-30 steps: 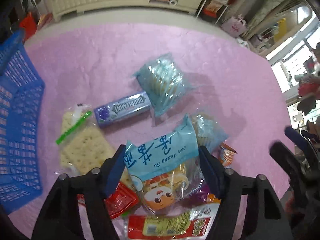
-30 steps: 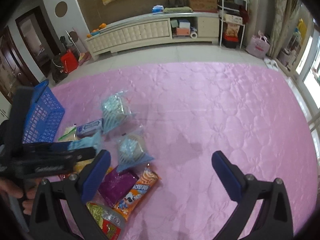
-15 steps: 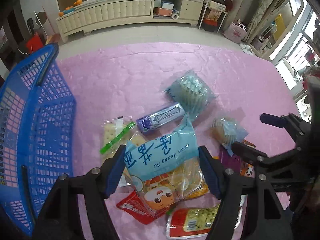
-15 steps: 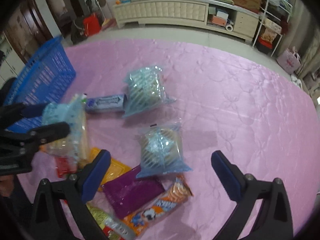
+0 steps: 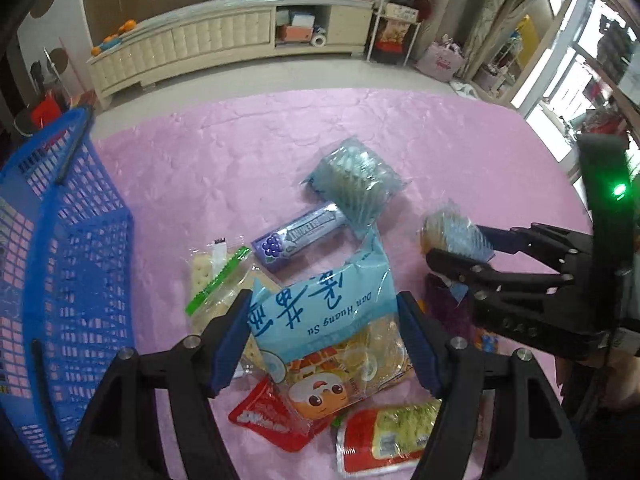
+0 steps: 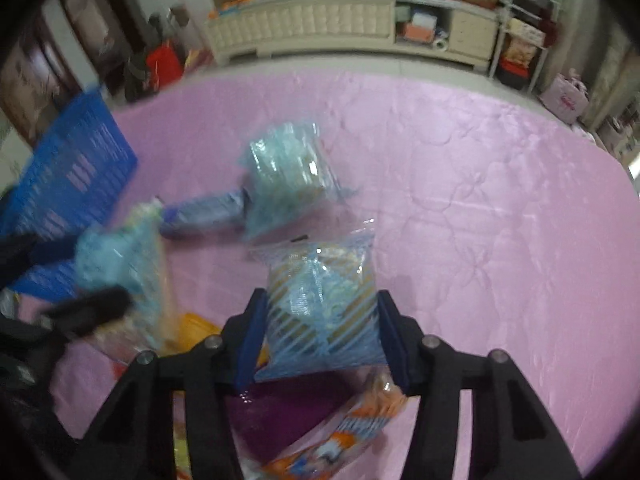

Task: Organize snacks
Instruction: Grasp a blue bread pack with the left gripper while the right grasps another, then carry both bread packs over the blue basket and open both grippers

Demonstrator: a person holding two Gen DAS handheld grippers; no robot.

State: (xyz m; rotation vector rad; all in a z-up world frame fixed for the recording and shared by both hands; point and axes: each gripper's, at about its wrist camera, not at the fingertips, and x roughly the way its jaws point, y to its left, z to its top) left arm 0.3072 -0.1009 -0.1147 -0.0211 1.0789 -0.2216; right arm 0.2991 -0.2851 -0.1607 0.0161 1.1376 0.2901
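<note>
A pink quilted cloth (image 5: 440,152) carries the snacks, with a blue basket (image 5: 60,260) at its left edge. The left gripper (image 5: 324,332) is clamped on a light blue bag (image 5: 332,320) printed "Dan Huang Su" with Chinese characters. The right gripper (image 6: 320,324) is closing its jaws on a small blue-striped packet (image 6: 324,300), and both pads touch it. A purple "Doublemint" gum pack (image 5: 300,236) lies beside a second striped packet (image 5: 356,184).
</note>
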